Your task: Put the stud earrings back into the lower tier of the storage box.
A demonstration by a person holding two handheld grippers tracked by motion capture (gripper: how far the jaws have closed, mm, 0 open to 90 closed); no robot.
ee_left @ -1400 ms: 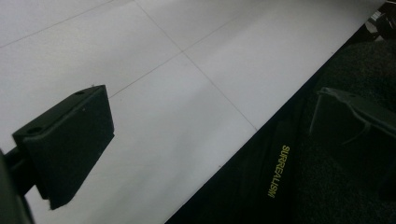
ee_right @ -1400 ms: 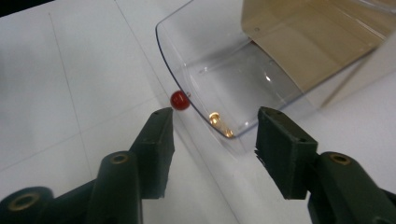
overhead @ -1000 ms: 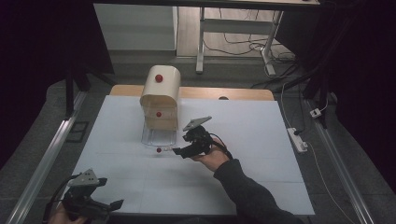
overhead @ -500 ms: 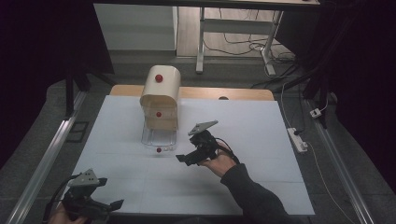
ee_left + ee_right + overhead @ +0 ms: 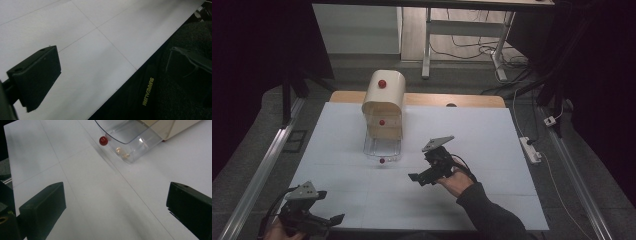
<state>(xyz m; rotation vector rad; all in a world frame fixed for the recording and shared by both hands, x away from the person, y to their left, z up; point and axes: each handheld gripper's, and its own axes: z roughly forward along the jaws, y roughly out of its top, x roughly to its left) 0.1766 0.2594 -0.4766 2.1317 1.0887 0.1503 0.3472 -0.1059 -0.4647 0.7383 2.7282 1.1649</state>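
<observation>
A cream dome-shaped cabinet (image 5: 383, 102) stands on the white table, with red knobs on its top and front. Its clear plastic drawer (image 5: 382, 148) is pulled out toward me, a red knob (image 5: 382, 160) on its front edge. The right gripper view shows the same drawer (image 5: 130, 140) and knob (image 5: 103, 140) up ahead. My right gripper (image 5: 424, 177) hovers open over the table, right of and nearer than the drawer, holding nothing. My left gripper (image 5: 329, 222) sits open at the table's near left edge, its jaws straddling the edge in the left gripper view.
The white table sheet (image 5: 492, 150) has bare room around both grippers. A wooden board edge (image 5: 462, 100) runs behind the cabinet. A power strip (image 5: 530, 149) lies on the floor to the right. Metal rails (image 5: 262, 165) flank the table.
My right gripper has drawn back from the drawer's knob toward the near right, its jaws empty. The drawer stays pulled out. My left gripper has barely moved.
</observation>
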